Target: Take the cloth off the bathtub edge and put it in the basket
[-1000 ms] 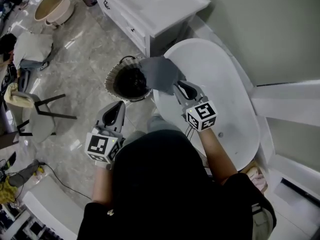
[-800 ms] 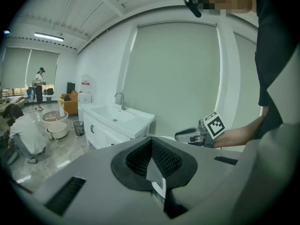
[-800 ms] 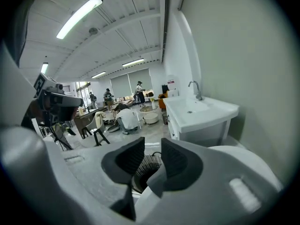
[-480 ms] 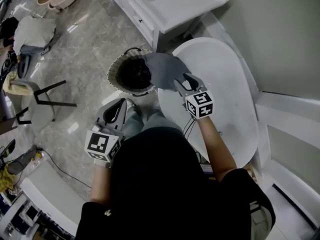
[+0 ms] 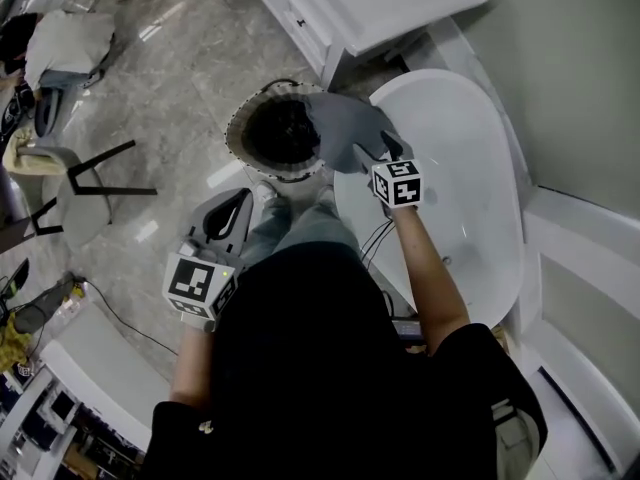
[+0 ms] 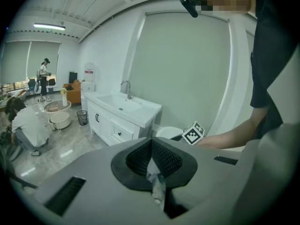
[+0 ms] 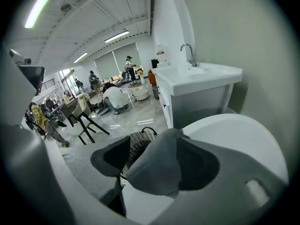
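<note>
The grey cloth point(image 5: 345, 133) hangs at the tub's end, its left part over the right rim of the round dark basket point(image 5: 235, 140). My right gripper point(image 5: 374, 150) is at the cloth's near edge. In the right gripper view its jaws are opening: the cloth point(image 7: 157, 165) still lies between them and drapes against the right pad. A gap beside the left pad shows the basket point(image 7: 139, 144) below. The white bathtub point(image 5: 470, 198) lies under my right arm. My left gripper point(image 5: 238, 206) hangs shut and empty over the floor, nearer me than the basket.
A white vanity with sink point(image 5: 400, 3) stands just beyond the basket and tub. A dark-legged chair point(image 5: 85, 193) and a crouching person point(image 5: 60, 63) are on the marble floor at left. A cable point(image 5: 110, 318) runs across the floor near my left side.
My right gripper has moved a little farther toward the basket with the cloth, and its jaws have spread apart. The left gripper has stayed about where it was.
</note>
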Action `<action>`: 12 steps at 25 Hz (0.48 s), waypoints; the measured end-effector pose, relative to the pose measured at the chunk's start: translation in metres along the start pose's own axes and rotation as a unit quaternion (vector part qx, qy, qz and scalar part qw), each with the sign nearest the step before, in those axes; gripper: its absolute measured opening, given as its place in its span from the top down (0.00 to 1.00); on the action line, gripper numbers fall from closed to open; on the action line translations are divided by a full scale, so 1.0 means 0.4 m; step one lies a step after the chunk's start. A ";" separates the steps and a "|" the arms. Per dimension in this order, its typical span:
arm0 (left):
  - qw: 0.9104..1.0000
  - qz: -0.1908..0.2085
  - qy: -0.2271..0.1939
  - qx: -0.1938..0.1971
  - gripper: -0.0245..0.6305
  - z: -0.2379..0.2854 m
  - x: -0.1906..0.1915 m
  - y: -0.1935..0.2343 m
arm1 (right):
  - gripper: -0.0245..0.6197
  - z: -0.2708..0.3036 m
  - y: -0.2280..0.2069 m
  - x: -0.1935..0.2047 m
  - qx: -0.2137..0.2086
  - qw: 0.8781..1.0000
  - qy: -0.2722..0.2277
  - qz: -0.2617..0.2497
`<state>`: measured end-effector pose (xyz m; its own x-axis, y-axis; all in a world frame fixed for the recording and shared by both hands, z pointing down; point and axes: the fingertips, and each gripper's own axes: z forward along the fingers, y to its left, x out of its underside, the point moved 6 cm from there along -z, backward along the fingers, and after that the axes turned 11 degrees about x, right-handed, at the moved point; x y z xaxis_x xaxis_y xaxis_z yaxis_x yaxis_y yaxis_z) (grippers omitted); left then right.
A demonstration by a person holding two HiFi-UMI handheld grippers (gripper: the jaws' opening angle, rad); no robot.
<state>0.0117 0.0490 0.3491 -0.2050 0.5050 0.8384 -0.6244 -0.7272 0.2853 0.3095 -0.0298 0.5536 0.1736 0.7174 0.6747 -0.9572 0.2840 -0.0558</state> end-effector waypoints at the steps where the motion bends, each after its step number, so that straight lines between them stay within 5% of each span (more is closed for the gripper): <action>1: 1.000 -0.002 0.003 -0.002 0.94 -0.004 0.006 0.014 | 0.48 0.023 0.003 0.005 0.005 1.000 0.008 -0.001; 12: 0.999 -0.028 0.029 -0.024 0.94 -0.056 0.087 0.113 | 0.31 0.229 -0.011 0.093 0.084 0.994 0.071 -0.006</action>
<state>-0.0404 0.0441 0.3809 -0.2125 0.5712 0.7929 -0.6709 -0.6752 0.3066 0.2991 -0.0626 0.6463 0.2047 0.8005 0.5634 -0.9780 0.1913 0.0834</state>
